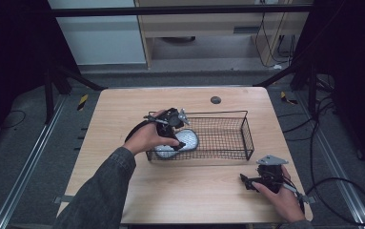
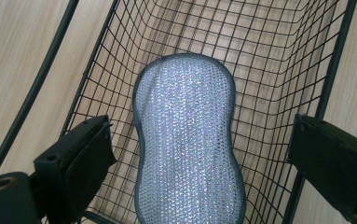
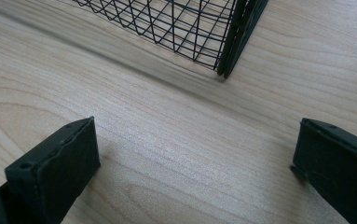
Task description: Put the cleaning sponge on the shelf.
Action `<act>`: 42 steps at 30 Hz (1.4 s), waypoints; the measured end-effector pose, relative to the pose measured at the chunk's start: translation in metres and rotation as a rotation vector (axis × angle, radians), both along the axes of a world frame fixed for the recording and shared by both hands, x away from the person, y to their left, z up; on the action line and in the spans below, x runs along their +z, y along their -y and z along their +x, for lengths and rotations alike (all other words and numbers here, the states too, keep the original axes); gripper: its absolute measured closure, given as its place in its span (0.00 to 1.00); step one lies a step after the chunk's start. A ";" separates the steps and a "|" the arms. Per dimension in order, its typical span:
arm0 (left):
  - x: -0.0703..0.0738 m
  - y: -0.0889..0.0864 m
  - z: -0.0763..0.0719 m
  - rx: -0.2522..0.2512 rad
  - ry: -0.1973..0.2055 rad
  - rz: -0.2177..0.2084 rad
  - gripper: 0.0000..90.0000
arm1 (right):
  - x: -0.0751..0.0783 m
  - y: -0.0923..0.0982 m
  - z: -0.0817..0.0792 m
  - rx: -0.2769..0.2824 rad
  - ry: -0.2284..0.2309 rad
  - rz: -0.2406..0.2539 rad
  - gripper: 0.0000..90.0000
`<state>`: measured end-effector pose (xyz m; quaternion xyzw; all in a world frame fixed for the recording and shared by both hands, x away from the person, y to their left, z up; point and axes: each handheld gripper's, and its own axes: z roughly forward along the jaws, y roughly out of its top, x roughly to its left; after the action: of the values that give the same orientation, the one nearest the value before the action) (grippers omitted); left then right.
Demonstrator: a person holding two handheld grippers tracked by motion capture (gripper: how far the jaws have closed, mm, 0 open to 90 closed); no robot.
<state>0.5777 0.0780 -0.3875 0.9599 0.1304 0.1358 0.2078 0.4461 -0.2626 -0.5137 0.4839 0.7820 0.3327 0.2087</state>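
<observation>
Inside the black wire basket [image 1: 228,125], at its left end, a silvery mesh scouring pad [image 2: 188,144] is seen lying flat, with the left gripper [image 2: 199,158] held spread apart above it; the right gripper [image 3: 195,172] is rested, jaws likewise parted, over bare wooden table [image 3: 167,140] near the basket's corner

A wire basket [image 1: 228,136] sits in the middle of the tabletop [image 1: 123,119]. A scrub pad [image 1: 182,140] lies inside at its left end. The left gripper [image 1: 173,129] hangs over the pad. The right gripper [image 1: 258,181] rests at lower right, before the basket.
</observation>
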 end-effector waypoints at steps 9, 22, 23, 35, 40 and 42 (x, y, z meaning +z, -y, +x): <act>0.014 -0.003 -0.010 0.019 0.065 -0.054 0.06 | 0.000 0.000 0.000 0.001 0.001 -0.001 0.00; 0.017 -0.005 -0.038 0.007 0.091 -0.132 0.05 | 0.000 0.000 0.000 -0.001 -0.001 0.001 0.00; 0.018 -0.005 -0.040 0.010 0.095 -0.140 0.05 | 0.000 0.000 0.000 -0.002 -0.001 0.002 0.01; 0.016 -0.009 -0.060 0.047 0.128 -0.198 0.04 | 0.000 0.000 -0.001 -0.003 0.000 0.000 0.01; 0.018 -0.015 -0.067 0.059 0.137 -0.222 0.04 | 0.000 0.000 -0.001 -0.002 0.000 0.000 0.01; 0.017 -0.022 -0.071 0.076 0.142 -0.239 0.04 | 0.000 -0.001 -0.001 -0.004 0.001 0.001 0.01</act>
<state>0.5071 0.0999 -0.3701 0.9106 0.1668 0.1948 0.3242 0.4447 -0.2619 -0.5137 0.4852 0.7809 0.3329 0.2095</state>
